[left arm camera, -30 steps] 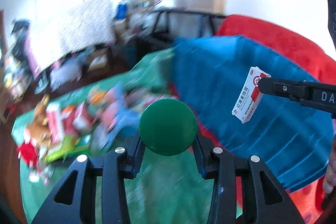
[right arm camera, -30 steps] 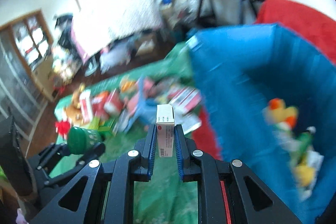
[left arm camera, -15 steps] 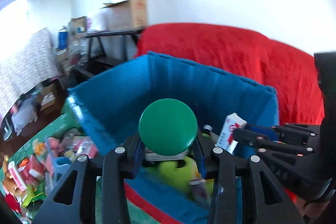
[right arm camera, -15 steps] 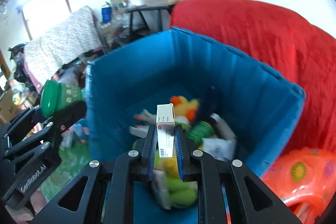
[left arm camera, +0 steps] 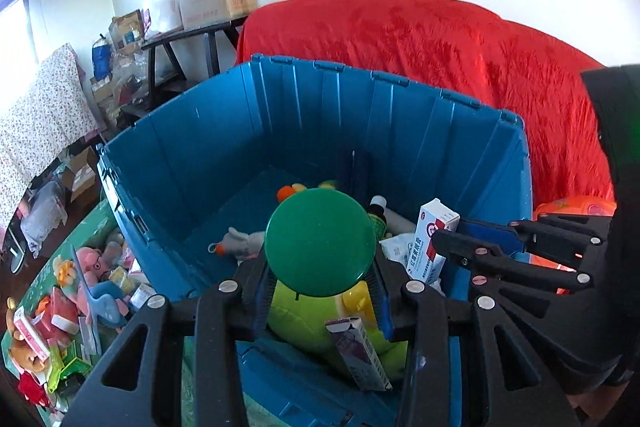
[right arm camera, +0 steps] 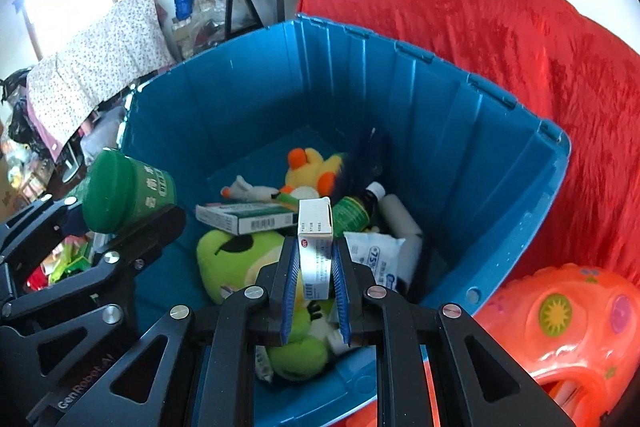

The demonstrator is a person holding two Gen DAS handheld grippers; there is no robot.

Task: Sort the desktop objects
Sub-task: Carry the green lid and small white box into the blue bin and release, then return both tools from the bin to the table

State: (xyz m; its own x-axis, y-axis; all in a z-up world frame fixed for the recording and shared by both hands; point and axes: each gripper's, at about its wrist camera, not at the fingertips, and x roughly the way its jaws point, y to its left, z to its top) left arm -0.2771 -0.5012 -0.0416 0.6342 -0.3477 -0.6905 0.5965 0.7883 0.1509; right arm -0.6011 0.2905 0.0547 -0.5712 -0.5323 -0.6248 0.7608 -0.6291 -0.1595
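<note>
Over the blue bin (left arm camera: 320,115) both my tongs hang with a load each. My left tongs (left arm camera: 320,291) are closed on a green-capped bottle (left arm camera: 320,241), the pads pinching its body just under the wide lid; from the right wrist view the same bottle (right arm camera: 128,193) sticks out sideways with pale lettering on its green wall. My right tongs (right arm camera: 316,267) are narrow and clamped on a small white medicine box (right arm camera: 315,243), gripped across its thin faces with the upper half standing clear above the pads.

I judge the bottle to be rigid plastic, smooth and likely slippery, so the hold below the lid's lip is the safe place. The box looks light and stiff but thin card; a hard squeeze could dent it, though it should fall flat without harm.

Below my tongs the bin floor already holds soft things: a green plush toy (right arm camera: 236,259), a yellow duck plush (right arm camera: 310,169), a green-and-white carton (right arm camera: 248,219), a wipes pack (right arm camera: 376,259) and a dark-capped bottle (right arm camera: 356,209). Ahead of them the far left of the floor is bare. The bin's ribbed walls rise ahead and to both sides, leaving open room above. My two tongs sit near each other, so I should mind their tips. Right of the bin lies an orange toy (right arm camera: 560,327).
</note>
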